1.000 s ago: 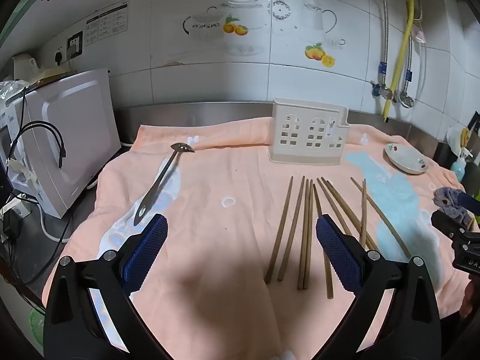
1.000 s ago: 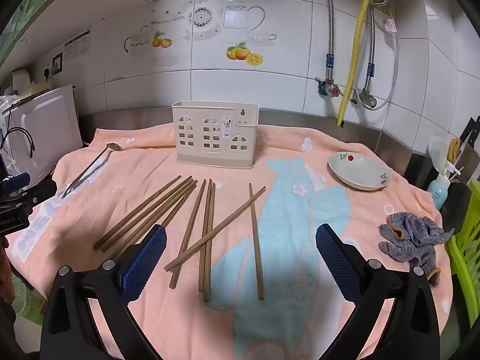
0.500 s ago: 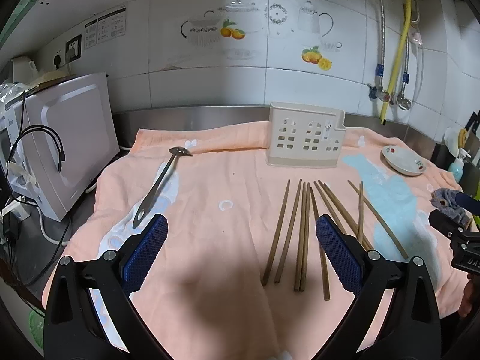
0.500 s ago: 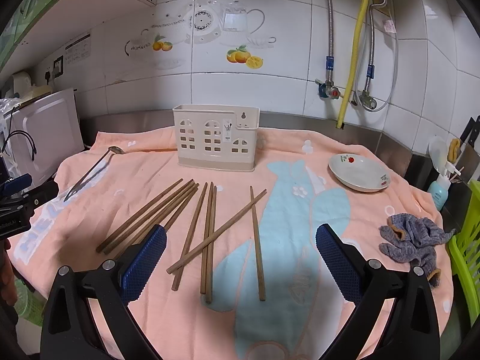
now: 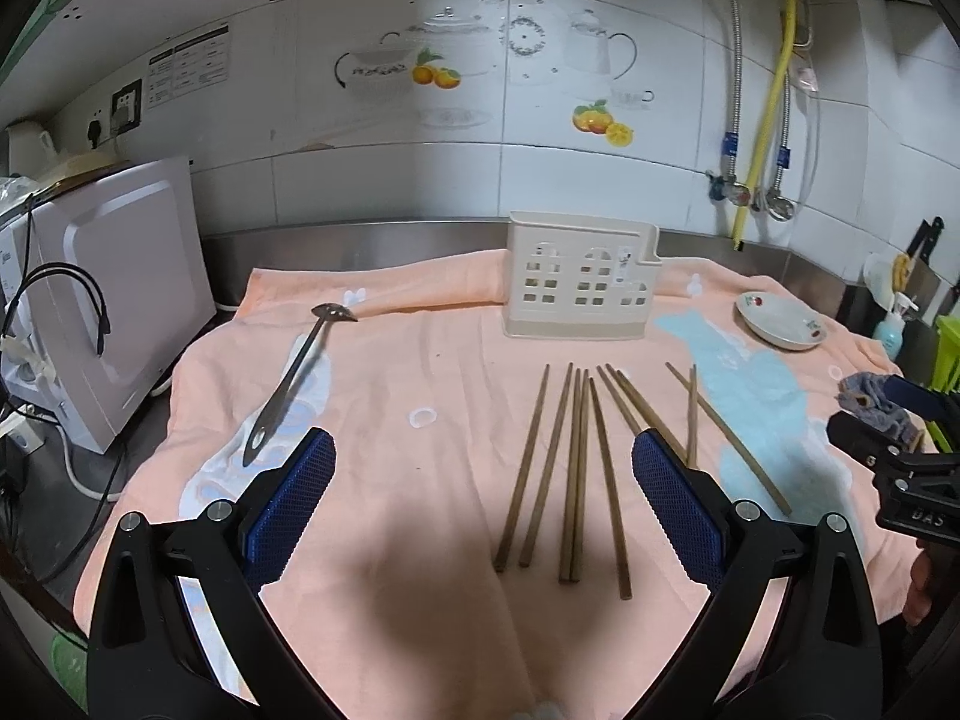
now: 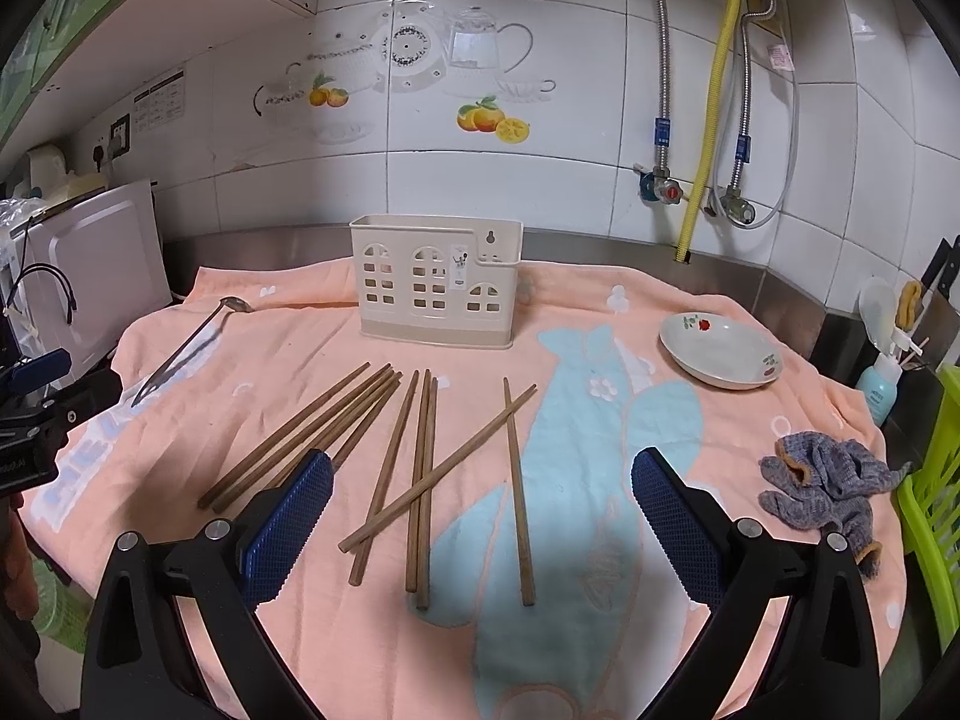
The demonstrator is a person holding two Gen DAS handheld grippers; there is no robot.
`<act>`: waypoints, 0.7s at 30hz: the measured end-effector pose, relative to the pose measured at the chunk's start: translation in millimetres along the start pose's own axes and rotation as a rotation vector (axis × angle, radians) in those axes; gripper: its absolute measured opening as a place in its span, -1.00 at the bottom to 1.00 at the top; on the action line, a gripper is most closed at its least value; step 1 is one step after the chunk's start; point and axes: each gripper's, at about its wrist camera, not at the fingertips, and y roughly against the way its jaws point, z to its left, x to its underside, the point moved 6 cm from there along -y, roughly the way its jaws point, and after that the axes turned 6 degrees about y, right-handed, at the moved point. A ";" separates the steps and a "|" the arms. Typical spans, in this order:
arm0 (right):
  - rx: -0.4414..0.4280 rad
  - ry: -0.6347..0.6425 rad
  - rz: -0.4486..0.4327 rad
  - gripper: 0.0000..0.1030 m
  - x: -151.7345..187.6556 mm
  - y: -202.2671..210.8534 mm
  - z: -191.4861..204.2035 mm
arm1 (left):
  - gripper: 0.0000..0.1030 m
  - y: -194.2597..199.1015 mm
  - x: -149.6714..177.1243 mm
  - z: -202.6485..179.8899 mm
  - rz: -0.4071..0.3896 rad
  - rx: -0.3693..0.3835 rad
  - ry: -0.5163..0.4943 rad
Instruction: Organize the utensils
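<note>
Several brown wooden chopsticks (image 5: pixel 576 468) lie loose on the peach towel (image 5: pixel 390 396), also in the right wrist view (image 6: pixel 420 468). A cream utensil holder (image 5: pixel 581 283) stands upright behind them; it also shows in the right wrist view (image 6: pixel 437 282). A metal slotted spoon (image 5: pixel 294 378) lies at the left, also seen in the right wrist view (image 6: pixel 186 354). My left gripper (image 5: pixel 483 507) is open and empty, above the towel just left of the chopsticks. My right gripper (image 6: pixel 480 525) is open and empty above the chopsticks' near ends.
A white dish (image 6: pixel 720 351) sits at the back right. A grey-blue rag (image 6: pixel 828 480) lies at the towel's right edge. A microwave (image 5: pixel 114 300) with cables stands at the left. A green basket (image 6: pixel 936 510) is at far right.
Both grippers have risen and drawn back slightly, so the chopsticks and holder sit a little lower and farther in view. Nothing on the towel has moved.
</note>
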 end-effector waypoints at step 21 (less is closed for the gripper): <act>-0.006 0.009 -0.020 0.88 -5.9 3.9 5.7 | 0.90 7.1 -0.6 -15.5 -0.028 0.055 -0.024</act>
